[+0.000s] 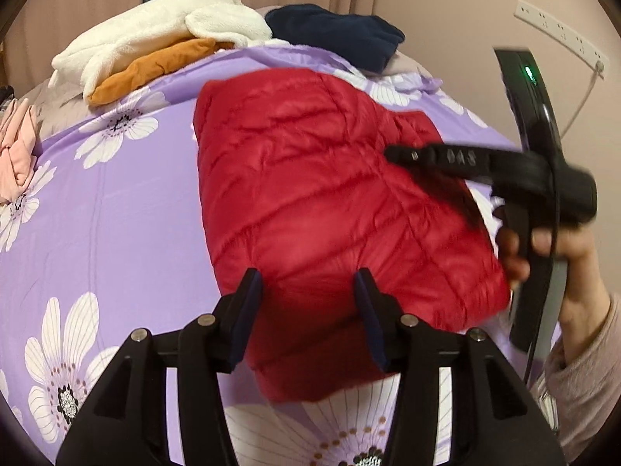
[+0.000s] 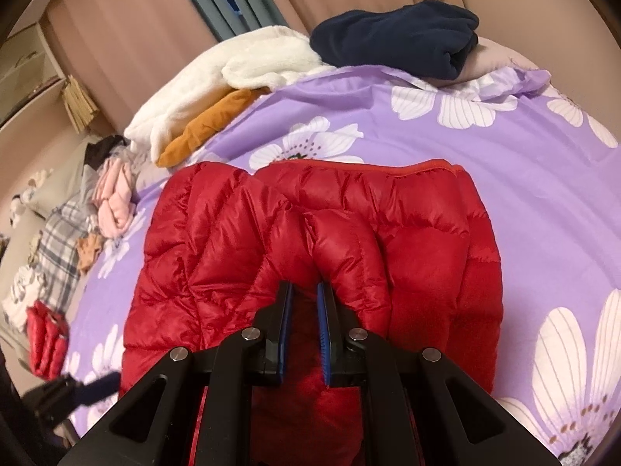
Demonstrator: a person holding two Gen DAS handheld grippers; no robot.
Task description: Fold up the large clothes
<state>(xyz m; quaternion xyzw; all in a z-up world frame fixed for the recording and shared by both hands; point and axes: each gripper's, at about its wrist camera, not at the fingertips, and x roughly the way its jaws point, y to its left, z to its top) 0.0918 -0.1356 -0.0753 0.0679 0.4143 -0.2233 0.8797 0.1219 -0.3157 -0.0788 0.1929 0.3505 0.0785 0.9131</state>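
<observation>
— So where does the red puffer jacket [image 1: 330, 209] lie?

— Folded into a compact bundle at the centre of the left wrist frame, on the purple floral bedsheet [image 1: 116, 213]. The left gripper [image 1: 308, 291] stands at the bottom centre with its fingers spread wide, the tips over the jacket's near edge and nothing pinched between them.

— And the other tool?

— The right gripper [image 2: 304, 299] fills the bottom centre of its own frame, its blue-padded fingers close together with a narrow gap left between them, pushed into a quilted fold of the jacket [image 2: 310, 240]. Red fabric shows in that gap; whether the pads truly clamp it cannot be told. In the left wrist view the same tool reaches in from the right edge, blurred, its tip over the jacket's right side, with the person's hand [image 1: 543, 244] wrapped around the handle.

— What surrounds it?

— At the upper left of the left wrist frame sits a white fleece garment [image 1: 155, 39] on top of an orange-brown garment [image 1: 155, 66]; a navy garment [image 1: 337, 31] lies at the top centre. Pink clothing [image 1: 15, 143] shows at the left edge. At the lower left of the right wrist frame a second red quilted item [image 2: 46, 338] rests beyond the sheet's edge, near plaid fabric [image 2: 58, 233].
</observation>
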